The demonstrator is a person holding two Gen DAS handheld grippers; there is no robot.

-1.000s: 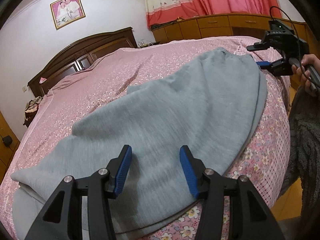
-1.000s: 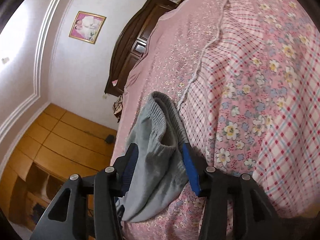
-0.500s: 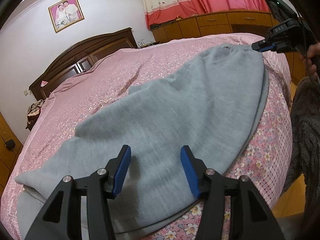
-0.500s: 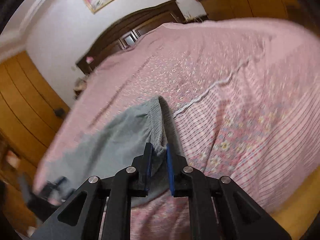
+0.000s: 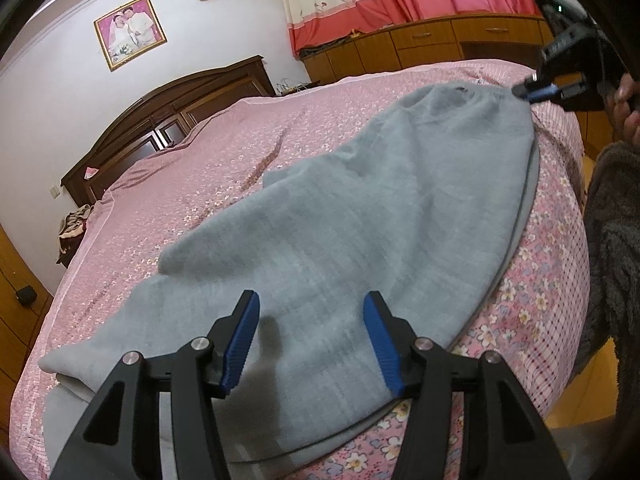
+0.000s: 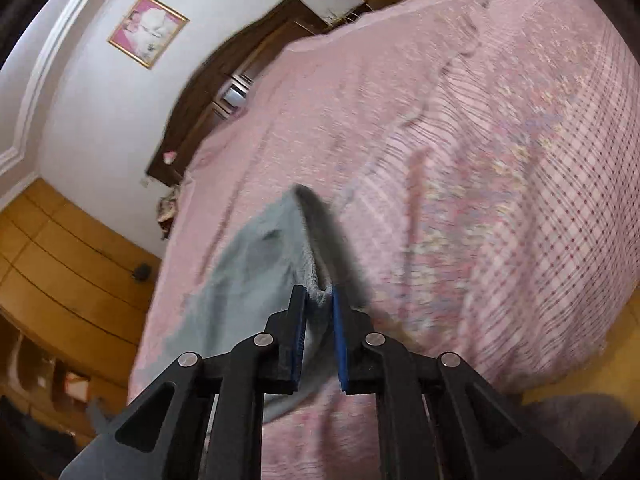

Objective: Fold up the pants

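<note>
Grey pants flat on bed, waistband seemingly in right gripper.

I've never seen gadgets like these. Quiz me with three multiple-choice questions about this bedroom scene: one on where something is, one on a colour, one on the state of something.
1. Where do the pants lie?
A. on the floor
B. spread on the bed
C. over the headboard

2. What colour are the pants?
A. grey
B. black
C. red

3. How are the two grippers set?
A. both open
B. both shut on cloth
C. the left gripper open, the right gripper shut on the pants

Answers:
1 B, the pants are laid out across the pink floral bedspread.
2 A, the cloth is plain grey in both views.
3 C, the left fingers stand wide apart above the cloth, while the right fingers pinch the waistband edge.
</note>
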